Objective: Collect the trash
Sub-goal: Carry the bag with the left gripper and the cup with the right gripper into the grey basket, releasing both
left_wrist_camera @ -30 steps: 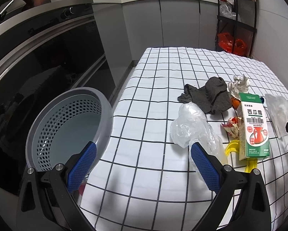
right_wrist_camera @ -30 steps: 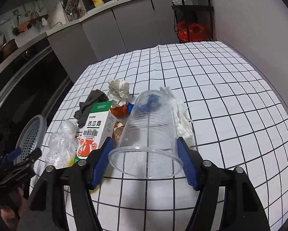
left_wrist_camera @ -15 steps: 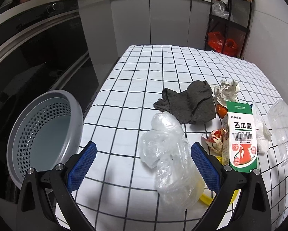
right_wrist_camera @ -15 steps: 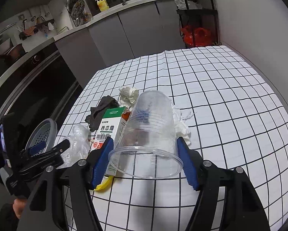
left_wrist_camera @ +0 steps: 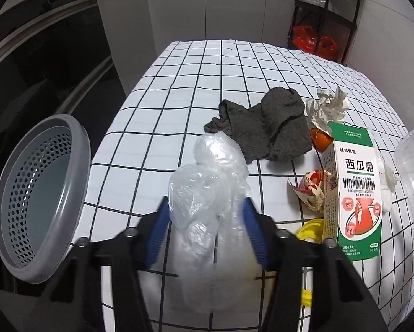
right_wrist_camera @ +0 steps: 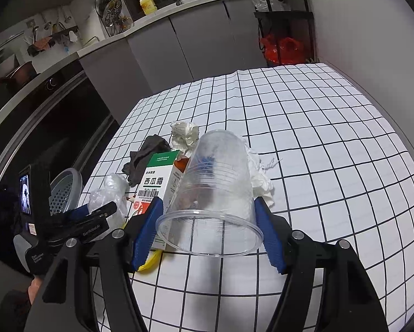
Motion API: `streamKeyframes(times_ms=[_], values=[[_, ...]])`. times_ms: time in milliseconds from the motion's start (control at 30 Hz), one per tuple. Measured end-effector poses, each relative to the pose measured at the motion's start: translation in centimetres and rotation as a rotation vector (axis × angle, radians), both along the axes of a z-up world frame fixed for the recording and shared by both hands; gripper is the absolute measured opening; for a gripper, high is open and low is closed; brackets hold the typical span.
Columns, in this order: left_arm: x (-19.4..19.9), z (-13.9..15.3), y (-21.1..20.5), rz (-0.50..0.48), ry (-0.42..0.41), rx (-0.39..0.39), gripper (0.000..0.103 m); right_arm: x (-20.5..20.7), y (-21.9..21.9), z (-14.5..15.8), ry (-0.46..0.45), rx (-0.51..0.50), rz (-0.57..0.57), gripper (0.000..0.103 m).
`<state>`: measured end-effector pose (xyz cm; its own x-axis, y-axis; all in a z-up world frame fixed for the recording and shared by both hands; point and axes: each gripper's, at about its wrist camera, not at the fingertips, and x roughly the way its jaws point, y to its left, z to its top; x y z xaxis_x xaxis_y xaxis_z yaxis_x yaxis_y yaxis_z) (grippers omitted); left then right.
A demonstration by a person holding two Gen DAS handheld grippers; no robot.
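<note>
Evidently the left hand-held gripper (left_wrist_camera: 207, 229) has its blue pads on either side of the crumpled clear plastic bag (left_wrist_camera: 209, 182), apparently pinching it; the pads are motion-blurred, so how firmly it grips I cannot tell. The right hand-held gripper (right_wrist_camera: 208, 221) clamps the clear plastic cup (right_wrist_camera: 215, 188), mouth toward the camera, lifted above the checked worktop (right_wrist_camera: 317, 144).

The bag is thin and slippery, so in my judgement a shallow pinch could let it slide out on the way to the grey perforated bin (left_wrist_camera: 41, 191), which sits at the worktop's left edge, well apart from the pile. A trailing fold could also drag the yellow ring (left_wrist_camera: 309, 227) beside it, or topple the upright green-and-white carton (left_wrist_camera: 353, 193). The cup wall is flexible; too hard a squeeze may buckle it and pop it free.

Near the carton lie the dark cloth (left_wrist_camera: 265, 127), crumpled paper (left_wrist_camera: 328, 108), an orange object (left_wrist_camera: 320, 138) and a red-printed wrapper (left_wrist_camera: 312, 188).

Much is hard to read. The bag's lower part blurs into the worktop, so whether it is lifted is unclear. The orange object is mostly hidden behind the carton. Something blue shows through the cup, too distorted to identify. White tissue (right_wrist_camera: 262, 182) is partly covered by the cup, and the bin's floor looks bare, though its near side is cut off.
</note>
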<state>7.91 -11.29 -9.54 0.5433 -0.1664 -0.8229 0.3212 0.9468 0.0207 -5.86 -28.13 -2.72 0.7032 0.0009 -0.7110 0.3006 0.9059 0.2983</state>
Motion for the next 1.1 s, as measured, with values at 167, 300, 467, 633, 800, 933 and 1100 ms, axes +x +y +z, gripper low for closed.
streamKeyframes(times_ms=[167, 300, 467, 633, 800, 933, 1100], values=[[-0.7, 0.7, 0.6, -0.015, -0.015, -0.011, 0.02, 0.0, 0.4, 0.2, -0.002, -0.012, 0.008, 0.065], [-1.6, 2.4, 1.8, -0.009, -0.066, -0.02, 0.018, -0.1, 0.8, 0.5, -0.014, -0.019, 0.012, 0.065], [-2.7, 4.9, 4.2, 0.026, -0.143, -0.022, 0.018, 0.0, 1.9, 1.3, -0.042, -0.024, 0.027, 0.065], [-3.0, 6.8, 7.1, 0.078, -0.209, -0.01, 0.018, 0.8, 4.1, 2.5, -0.077, -0.036, 0.058, 0.065], [-2.9, 8.0, 10.7, 0.141, -0.24, 0.002, 0.018, 2.6, 7.5, 3.7, -0.109, -0.043, 0.122, 0.065], [-2.7, 8.4, 13.8, 0.182, -0.24, -0.001, 0.018, 4.2, 10.9, 4.8, -0.14, -0.051, 0.193, 0.065], [-2.2, 8.2, 18.5, 0.251, -0.223, -0.004, 0.018, 6.6, 15.5, 4.9, -0.138, -0.067, 0.3, 0.065]])
